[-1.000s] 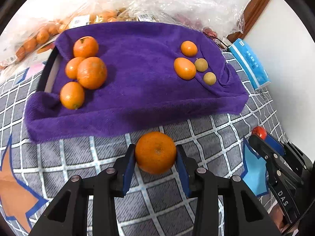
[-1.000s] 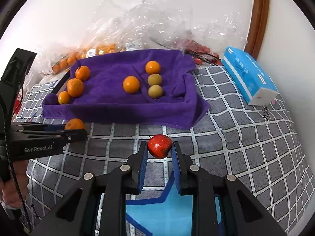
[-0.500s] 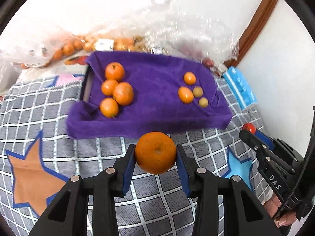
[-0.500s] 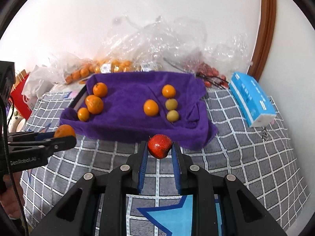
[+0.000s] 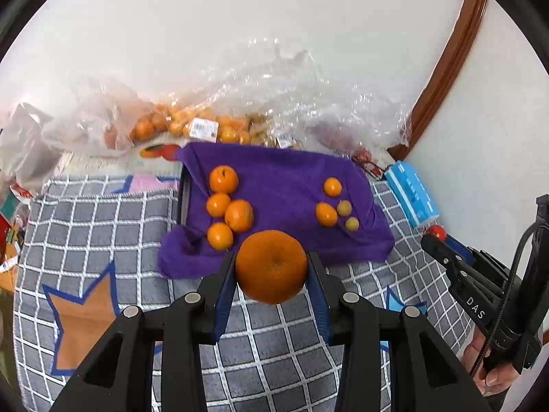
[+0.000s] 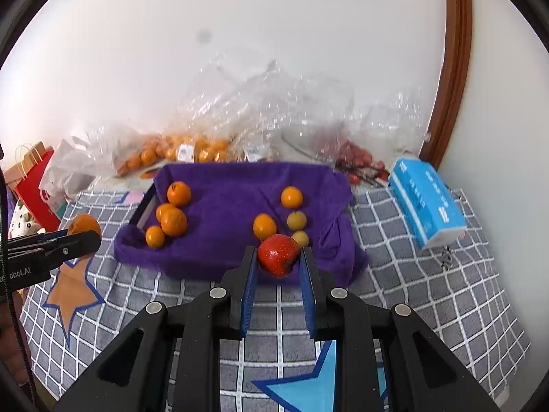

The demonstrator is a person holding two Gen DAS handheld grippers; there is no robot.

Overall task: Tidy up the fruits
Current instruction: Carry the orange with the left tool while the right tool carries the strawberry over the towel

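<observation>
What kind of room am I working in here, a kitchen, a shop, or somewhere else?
Most likely a room in a home, not a kitchen or shop: the work surface is a checked quilt with stars, shop-labelled bags of fruit are heaped against a plain wall, and a tissue pack lies beside the purple towel.

The purple towel (image 6: 233, 192) is matt, fuzzy cloth. Crinkled plastic bags (image 6: 274, 110) shine glossy. The checked blanket (image 6: 429, 295) looks woven.

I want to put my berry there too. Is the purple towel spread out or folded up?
Spread out. The purple towel lies open over a tray, edges draping down, with oranges on it.
</observation>
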